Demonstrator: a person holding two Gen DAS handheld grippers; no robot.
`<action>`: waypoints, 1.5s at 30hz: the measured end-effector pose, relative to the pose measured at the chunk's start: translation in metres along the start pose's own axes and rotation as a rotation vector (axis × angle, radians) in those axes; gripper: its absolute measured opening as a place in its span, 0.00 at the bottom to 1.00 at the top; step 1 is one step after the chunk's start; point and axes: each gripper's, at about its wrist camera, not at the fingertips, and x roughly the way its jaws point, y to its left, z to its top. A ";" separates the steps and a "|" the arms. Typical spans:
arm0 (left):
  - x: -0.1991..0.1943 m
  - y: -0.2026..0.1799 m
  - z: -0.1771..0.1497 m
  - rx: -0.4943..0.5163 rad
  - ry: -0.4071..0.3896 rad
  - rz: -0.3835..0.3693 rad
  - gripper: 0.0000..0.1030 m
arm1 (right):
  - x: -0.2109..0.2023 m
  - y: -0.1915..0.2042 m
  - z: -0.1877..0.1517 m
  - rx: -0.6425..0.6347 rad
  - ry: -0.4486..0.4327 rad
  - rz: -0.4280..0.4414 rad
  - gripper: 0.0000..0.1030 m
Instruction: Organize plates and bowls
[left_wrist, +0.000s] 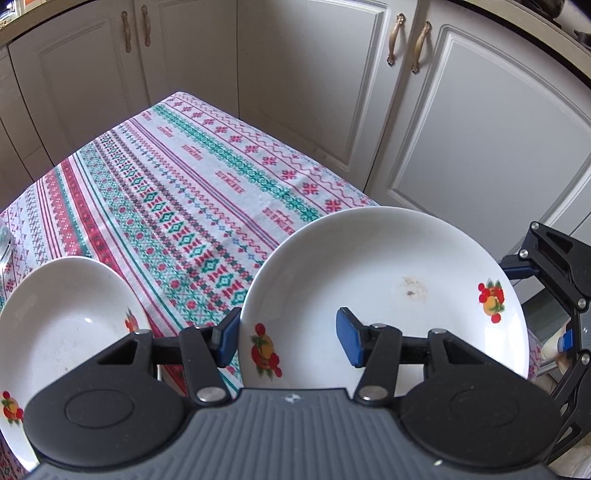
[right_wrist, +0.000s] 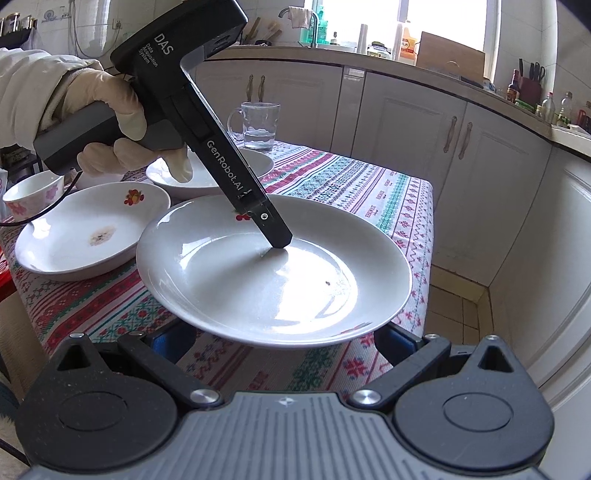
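Observation:
A white deep plate (left_wrist: 388, 273) with fruit decals is held just above the patterned tablecloth (left_wrist: 177, 192). My left gripper (left_wrist: 290, 334) is shut on its near rim, one blue pad outside and the other inside the well. In the right wrist view a gloved hand (right_wrist: 107, 107) holds that left gripper (right_wrist: 277, 242), whose upper finger presses into the plate (right_wrist: 258, 280). My right gripper (right_wrist: 286, 341) sits low under the plate's near edge, fingers wide apart, tips hidden beneath the rim. A second fruit-decal plate (right_wrist: 88, 236) lies on the table to the left, also the plate (left_wrist: 62, 325).
Behind lie a third white plate (right_wrist: 207, 175), a small flowered bowl (right_wrist: 33, 195) and a glass mug (right_wrist: 258, 123) with water. White cabinet doors (left_wrist: 461, 129) stand close past the table's far edge. The tiled floor (right_wrist: 458, 306) shows off the table's right corner.

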 end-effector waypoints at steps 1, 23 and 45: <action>0.001 0.002 0.001 -0.001 -0.002 0.001 0.51 | 0.001 -0.001 0.001 -0.001 0.001 0.001 1.00; 0.028 0.037 0.030 -0.022 -0.022 0.018 0.51 | 0.034 -0.025 0.014 -0.010 0.021 0.008 1.00; 0.006 0.028 0.031 0.010 -0.121 0.057 0.78 | 0.034 -0.029 0.016 0.032 0.056 0.022 1.00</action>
